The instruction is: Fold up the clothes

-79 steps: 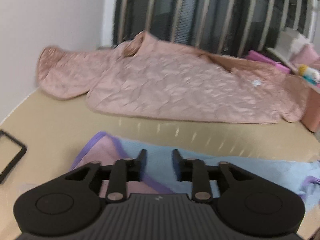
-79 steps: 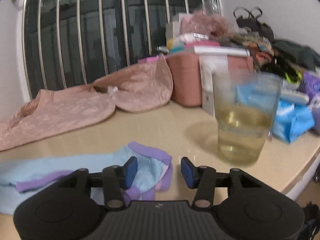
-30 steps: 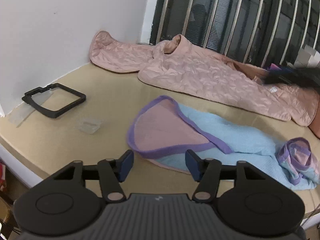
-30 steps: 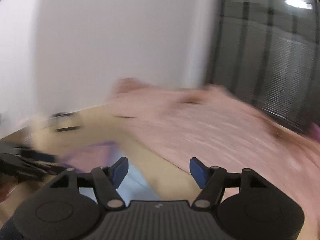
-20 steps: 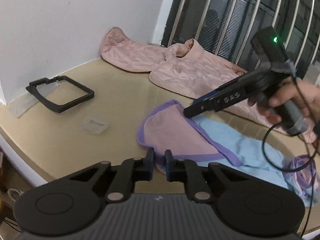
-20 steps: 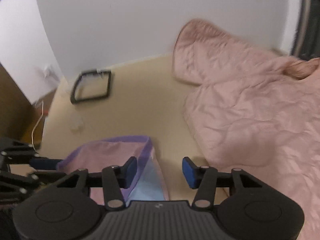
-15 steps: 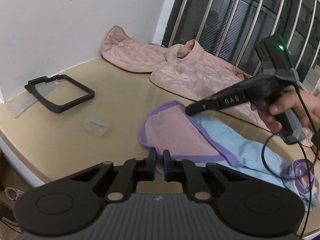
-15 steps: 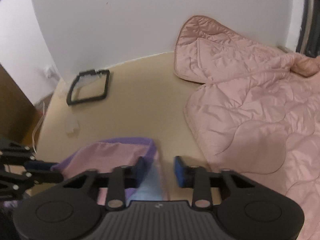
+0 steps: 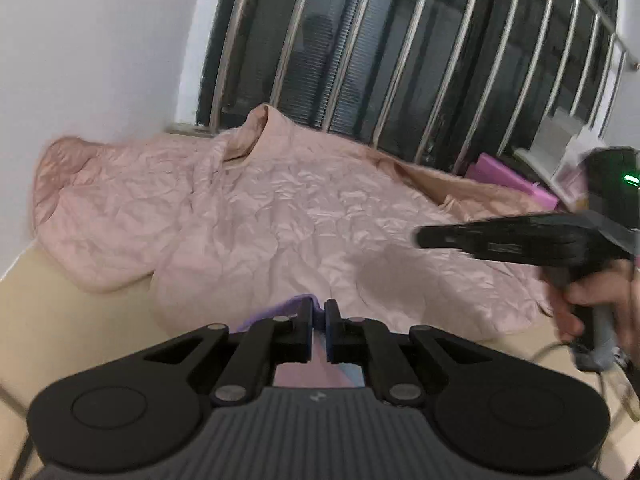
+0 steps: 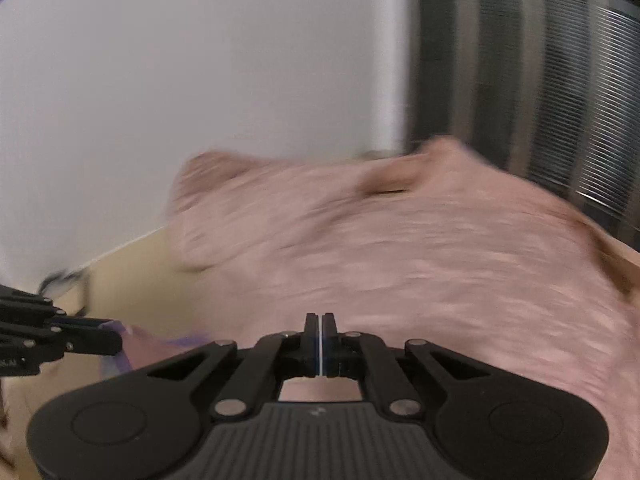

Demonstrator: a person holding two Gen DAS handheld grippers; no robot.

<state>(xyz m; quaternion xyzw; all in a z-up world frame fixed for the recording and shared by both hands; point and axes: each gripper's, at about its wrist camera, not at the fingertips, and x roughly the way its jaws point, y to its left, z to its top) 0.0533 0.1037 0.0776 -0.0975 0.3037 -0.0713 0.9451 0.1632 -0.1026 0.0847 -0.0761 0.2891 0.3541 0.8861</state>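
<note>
A light-blue garment with a purple hem (image 9: 280,313) and pink lining is pinched at its hem by my left gripper (image 9: 318,320), which is shut on it and holds it off the beige table (image 9: 60,320). The right wrist view shows that grip from the side, with the left gripper (image 10: 115,337) and the purple hem (image 10: 188,338) trailing from it. My right gripper (image 10: 321,334) is shut, pads together, with no cloth showing at its tips. Seen from the left wrist, the right gripper (image 9: 420,237) hovers over the pink quilted jacket (image 9: 280,208), held by a hand (image 9: 592,300).
The pink quilted jacket (image 10: 400,248) covers the back of the table up to the white wall and the barred window (image 9: 400,60). A magenta box (image 9: 508,176) lies at the back right. A black frame (image 10: 64,278) shows blurred at the left.
Both grippers went from open to shut. The left one closed on the purple hem and lifted it towards the jacket. The right one closed at the far hem, then swung away over the jacket.
</note>
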